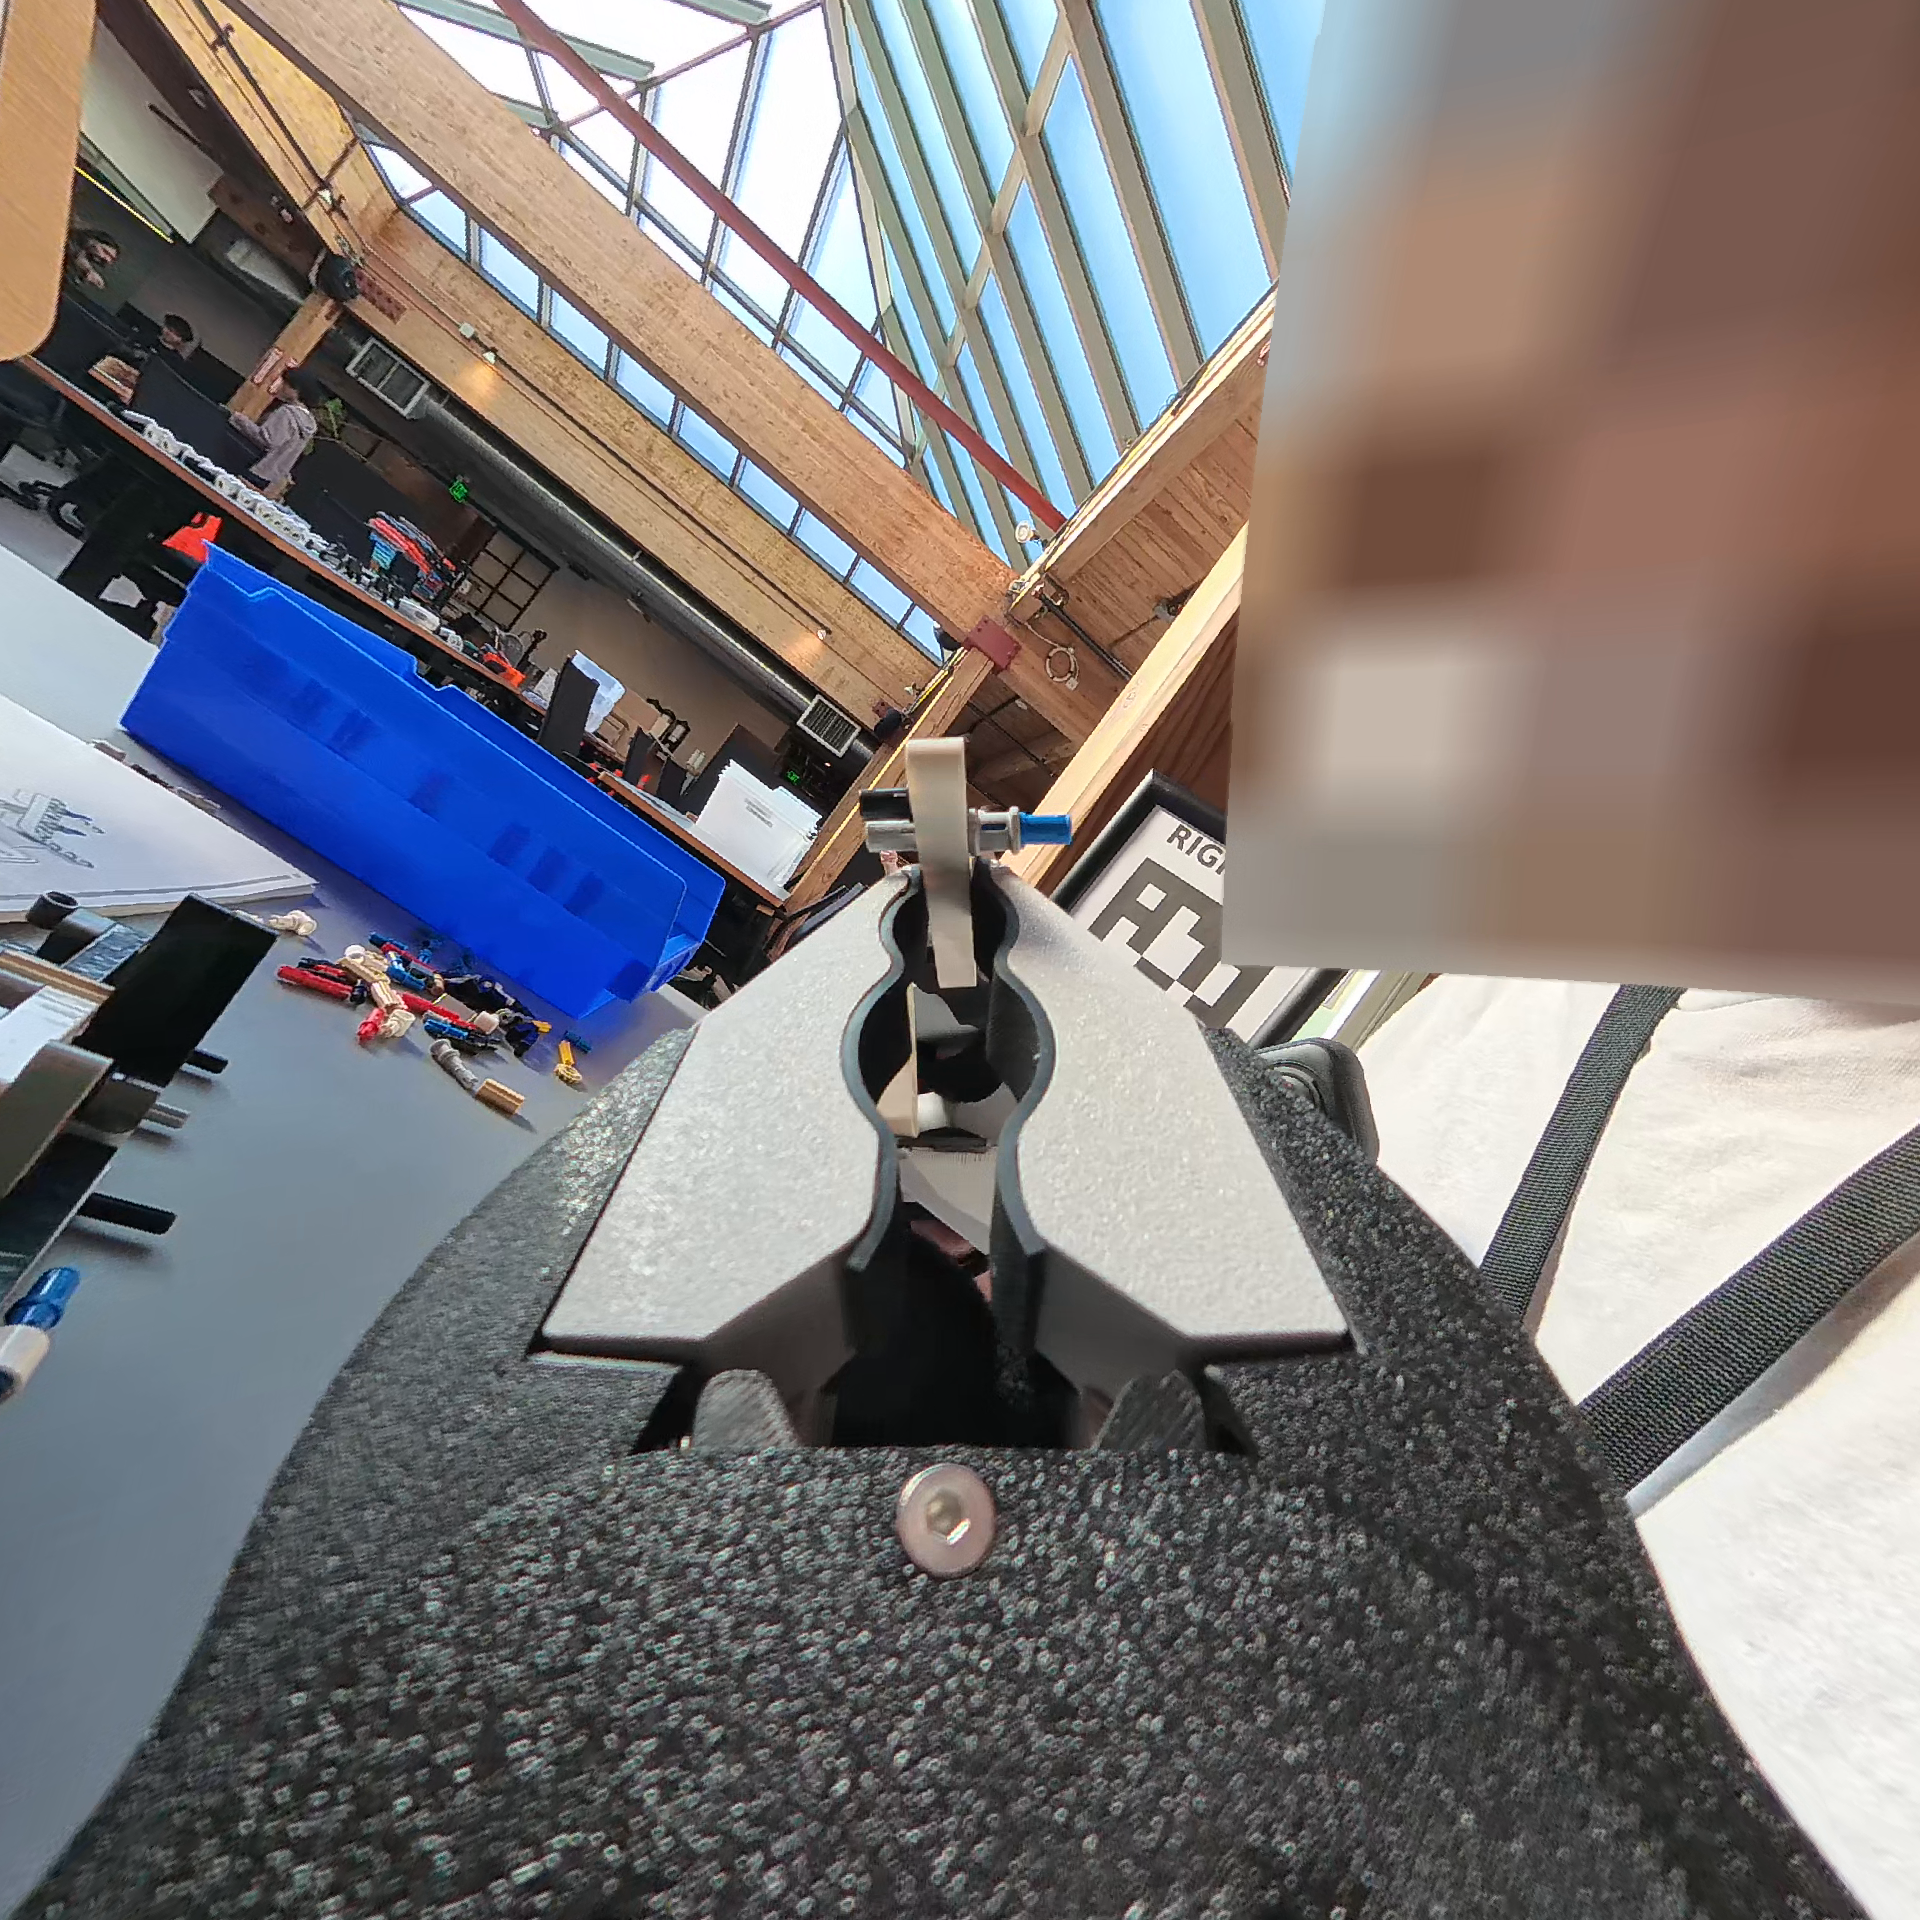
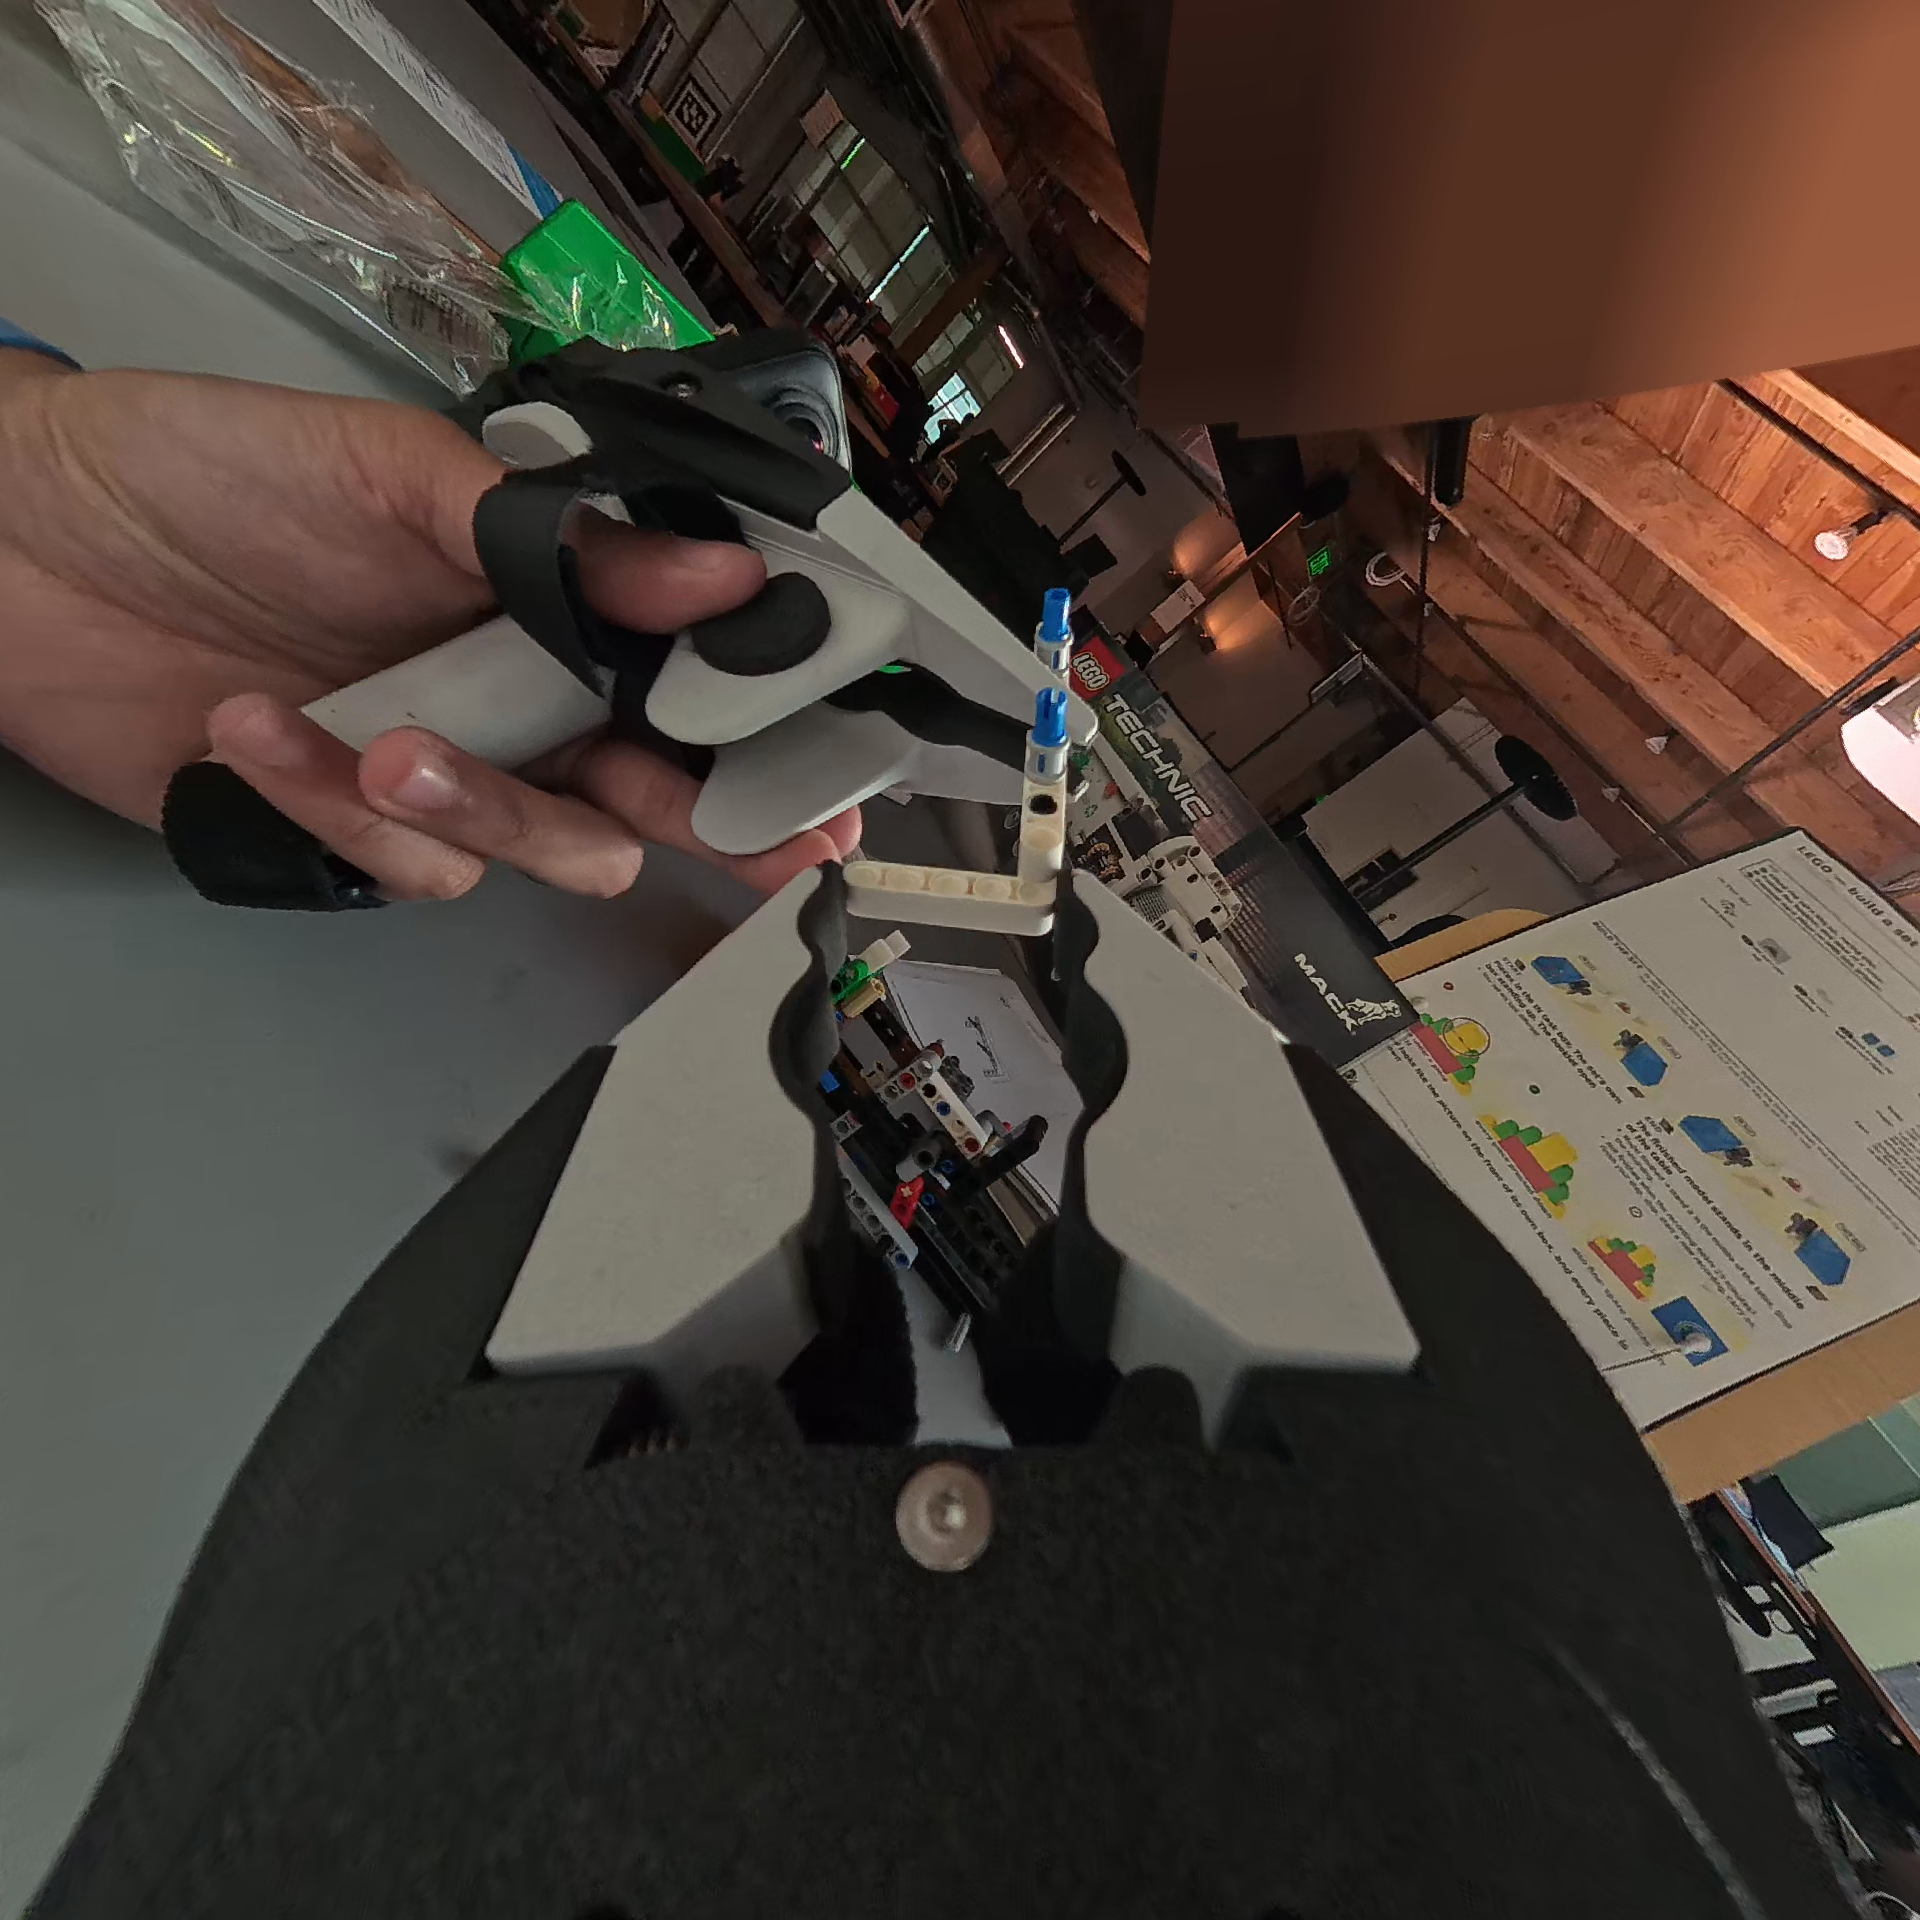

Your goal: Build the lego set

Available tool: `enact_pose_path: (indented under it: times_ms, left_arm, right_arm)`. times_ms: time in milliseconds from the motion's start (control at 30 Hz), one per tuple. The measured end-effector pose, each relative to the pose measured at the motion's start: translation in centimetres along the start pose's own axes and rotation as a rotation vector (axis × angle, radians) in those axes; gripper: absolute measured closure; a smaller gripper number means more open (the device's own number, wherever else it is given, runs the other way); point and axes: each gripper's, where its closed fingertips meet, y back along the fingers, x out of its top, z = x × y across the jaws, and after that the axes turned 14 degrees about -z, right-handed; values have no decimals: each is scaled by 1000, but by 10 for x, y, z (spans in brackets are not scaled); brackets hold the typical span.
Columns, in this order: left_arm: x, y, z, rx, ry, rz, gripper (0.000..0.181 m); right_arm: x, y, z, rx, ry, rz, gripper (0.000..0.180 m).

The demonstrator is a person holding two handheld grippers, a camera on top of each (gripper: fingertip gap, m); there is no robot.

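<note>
My left gripper [image 1: 940, 883] is shut on a pale beam [image 1: 935, 800] seen edge-on, with a blue-tipped pin [image 1: 1039, 828] sticking out to its right. In the right wrist view a white L-shaped beam [image 2: 935, 896] lies across the tips of my right gripper [image 2: 951, 883], which is shut on its long arm. Two blue-tipped pins [image 2: 1047, 727] stand up from its short arm. The left gripper [image 2: 1060, 758], held in a hand [image 2: 260, 623], closes at that short arm and the pins. Both grippers are raised above the table.
A blue bin [image 1: 416, 790] and scattered small pieces [image 1: 436, 1008] lie on the dark table, with an open booklet [image 1: 104, 831] to the left. Below my right gripper sits a partly built model [image 2: 925, 1143]. The set's box [image 2: 1174, 810], a printed sheet [image 2: 1662, 1091] and plastic bags [image 2: 291, 187] lie around it. My left and right fingertips are right by each other.
</note>
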Motion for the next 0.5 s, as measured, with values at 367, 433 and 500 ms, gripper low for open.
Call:
enact_pose_path:
  times_ms: [367, 433, 500]
  left_arm:
    - [-2, -1, -4, -63, 111, 33, 176]
    - [-2, -1, -6, -57, 127, 41, 176]
    - [-3, -1, -8, -42, 117, 38, 176]
  right_arm:
    - [-2, 3, -2, 17, -21, 55, 141]
    - [-4, 2, -1, 30, -44, 54, 141]
    - [-6, 1, -1, 40, -64, 54, 141]
